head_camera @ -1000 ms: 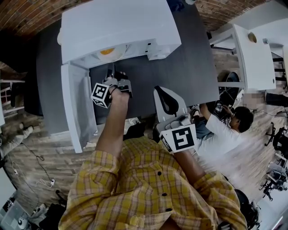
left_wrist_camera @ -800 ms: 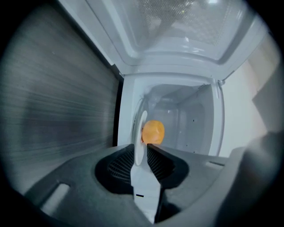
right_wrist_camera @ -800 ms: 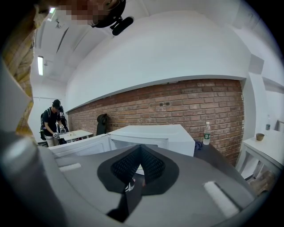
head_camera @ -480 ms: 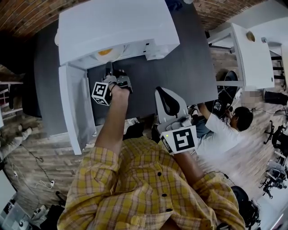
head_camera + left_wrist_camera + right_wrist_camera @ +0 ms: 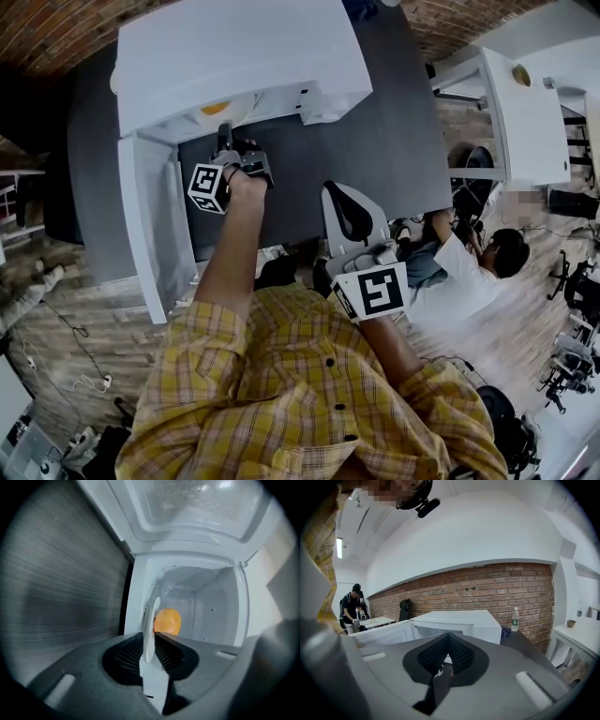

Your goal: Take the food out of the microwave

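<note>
A brick wall [image 5: 487,588] stands behind a dark grey surface [image 5: 375,122]. A white microwave [image 5: 234,56] sits on the surface, and its door [image 5: 141,225] is open to the left. The left gripper [image 5: 150,641] reaches into the opening. It is clamped on the rim of a white plate [image 5: 151,616]. An orange bit of food [image 5: 167,620] lies on that plate, inside the microwave. The right gripper [image 5: 446,656] is held back from the microwave. Its jaws are pressed together with nothing between them. A water bottle [image 5: 515,619] stands on the surface at the right.

A water bottle [image 5: 515,618] stands on the dark table [image 5: 375,122] before a brick wall [image 5: 487,590]; a person [image 5: 459,267] sits nearby.
</note>
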Demonstrator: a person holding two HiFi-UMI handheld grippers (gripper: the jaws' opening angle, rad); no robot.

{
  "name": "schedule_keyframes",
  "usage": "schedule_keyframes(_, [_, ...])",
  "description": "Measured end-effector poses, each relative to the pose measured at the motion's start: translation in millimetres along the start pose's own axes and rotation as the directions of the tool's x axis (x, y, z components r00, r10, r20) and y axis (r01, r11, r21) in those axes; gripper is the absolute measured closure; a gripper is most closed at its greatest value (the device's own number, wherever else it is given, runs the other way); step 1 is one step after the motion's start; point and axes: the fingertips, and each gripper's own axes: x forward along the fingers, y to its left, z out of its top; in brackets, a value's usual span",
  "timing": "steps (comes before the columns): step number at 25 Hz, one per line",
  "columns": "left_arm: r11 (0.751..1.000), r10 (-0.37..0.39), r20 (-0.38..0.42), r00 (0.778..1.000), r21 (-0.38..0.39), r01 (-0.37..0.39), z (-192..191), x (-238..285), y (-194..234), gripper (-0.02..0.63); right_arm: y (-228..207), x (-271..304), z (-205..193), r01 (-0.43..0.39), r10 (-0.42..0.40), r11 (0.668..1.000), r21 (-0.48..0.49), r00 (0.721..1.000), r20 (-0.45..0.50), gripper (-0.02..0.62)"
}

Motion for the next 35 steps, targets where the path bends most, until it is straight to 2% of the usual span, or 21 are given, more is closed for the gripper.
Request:
schedule_keyframes(8, [1.000, 0.002, 0.002, 1.000, 0.010, -0.002, -1, 7, 1, 0.534, -2, 1, 1, -0.002, 0.002, 1.000, -0.001, 1.000, 0.002, 0.589])
schedule_keyframes(12, [1.000, 0.017, 0.007, 1.000, 0.017, -0.017, -1, 8, 5, 0.568, -3, 2, -1, -0.003, 0.003, 1.000, -0.003, 1.000, 0.000, 0.589])
schedule_keyframes(17, [0.998, 0.000, -0.003, 1.000, 0.056, 0.000, -2, 4, -1, 0.597, -3, 1, 1, -0.008, 0.008, 1.000, 0.000, 1.000, 0.001, 0.589])
schedule_keyframes(35, [0.996, -0.029, -0.008, 1.000, 0.085, 0.029, -2, -21, -18, 0.598, 0, -12, 4, -0.051, 0.051, 0.999, 0.002, 0.999, 0.015, 0.589])
